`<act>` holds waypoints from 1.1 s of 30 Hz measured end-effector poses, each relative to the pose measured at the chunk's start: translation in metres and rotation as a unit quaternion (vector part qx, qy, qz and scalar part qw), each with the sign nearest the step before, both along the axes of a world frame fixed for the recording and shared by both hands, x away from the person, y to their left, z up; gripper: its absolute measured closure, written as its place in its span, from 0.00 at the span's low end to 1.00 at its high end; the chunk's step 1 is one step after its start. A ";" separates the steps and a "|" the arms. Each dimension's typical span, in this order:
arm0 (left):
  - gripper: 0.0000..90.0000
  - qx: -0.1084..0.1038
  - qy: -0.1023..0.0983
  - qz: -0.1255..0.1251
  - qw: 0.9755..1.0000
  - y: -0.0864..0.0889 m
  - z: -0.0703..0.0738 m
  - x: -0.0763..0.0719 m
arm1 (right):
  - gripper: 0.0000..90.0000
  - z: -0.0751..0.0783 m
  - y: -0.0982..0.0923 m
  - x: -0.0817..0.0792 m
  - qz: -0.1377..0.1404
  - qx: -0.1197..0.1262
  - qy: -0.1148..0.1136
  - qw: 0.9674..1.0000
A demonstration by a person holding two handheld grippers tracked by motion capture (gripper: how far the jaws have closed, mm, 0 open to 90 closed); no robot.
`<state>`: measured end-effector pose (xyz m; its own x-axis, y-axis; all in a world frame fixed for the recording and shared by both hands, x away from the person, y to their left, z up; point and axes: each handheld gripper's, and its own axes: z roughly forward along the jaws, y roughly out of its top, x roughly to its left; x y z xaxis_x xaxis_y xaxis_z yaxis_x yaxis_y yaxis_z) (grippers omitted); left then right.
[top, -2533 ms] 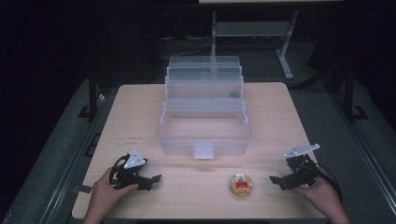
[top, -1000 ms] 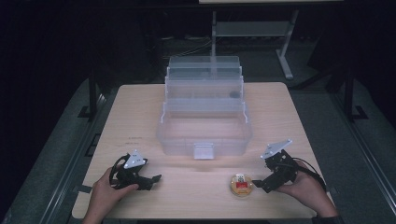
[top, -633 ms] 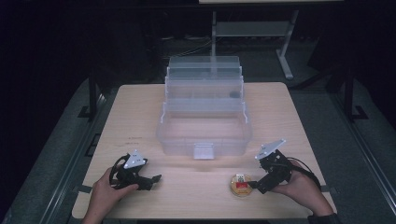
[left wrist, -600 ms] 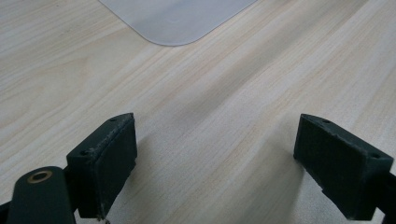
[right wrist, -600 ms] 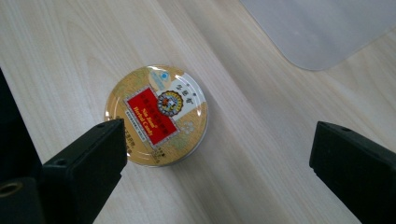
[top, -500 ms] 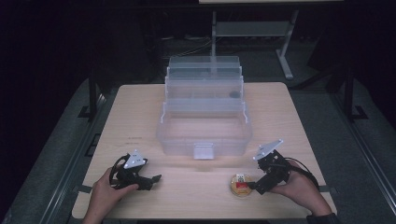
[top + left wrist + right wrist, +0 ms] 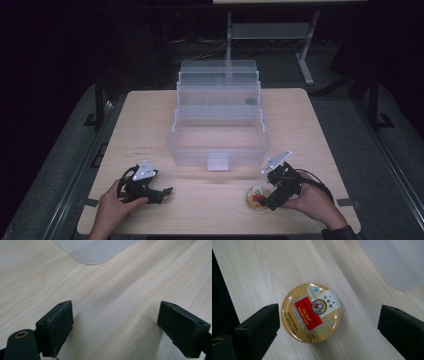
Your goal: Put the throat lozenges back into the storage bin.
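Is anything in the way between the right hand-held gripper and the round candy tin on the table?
Nothing visible is. The right hand-held gripper stands open over the round candy tin, which lies flat on bare table between its jaws, nearer the left one. The clear tiered box sits apart, farther back.

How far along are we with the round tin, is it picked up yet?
Not yet. Done: the right gripper is over the round tin, jaws open on either side, pads clear of it. The clear tiered box already stands open. In hand: lining up the grasp; the tin lies flat on the table. Left: close, lift, then probably carry it to the box. The left gripper rests open near the table's front edge.
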<state>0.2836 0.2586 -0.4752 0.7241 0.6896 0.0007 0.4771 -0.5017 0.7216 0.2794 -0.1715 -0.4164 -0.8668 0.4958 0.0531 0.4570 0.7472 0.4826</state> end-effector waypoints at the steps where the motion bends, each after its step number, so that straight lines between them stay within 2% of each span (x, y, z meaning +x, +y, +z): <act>1: 0.14 0.000 0.000 0.000 1.000 0.000 0.000 0.000 | 0.04 0.000 0.001 0.000 -0.001 0.000 0.002 1.000; 16: 0.14 0.000 0.000 0.000 1.000 0.000 0.000 0.000 | 0.05 -0.008 0.015 -0.002 0.020 -0.017 0.010 1.000; 33: 0.14 0.000 0.000 0.000 1.000 0.000 0.000 0.000 | 0.05 -0.024 0.028 -0.006 0.037 -0.048 0.012 0.998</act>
<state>0.2836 0.2587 -0.4752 0.7244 0.6894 0.0010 0.4770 -0.5022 0.7213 0.2735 -0.1436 -0.4407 -0.8999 0.4351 0.0292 0.4099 0.8212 0.3969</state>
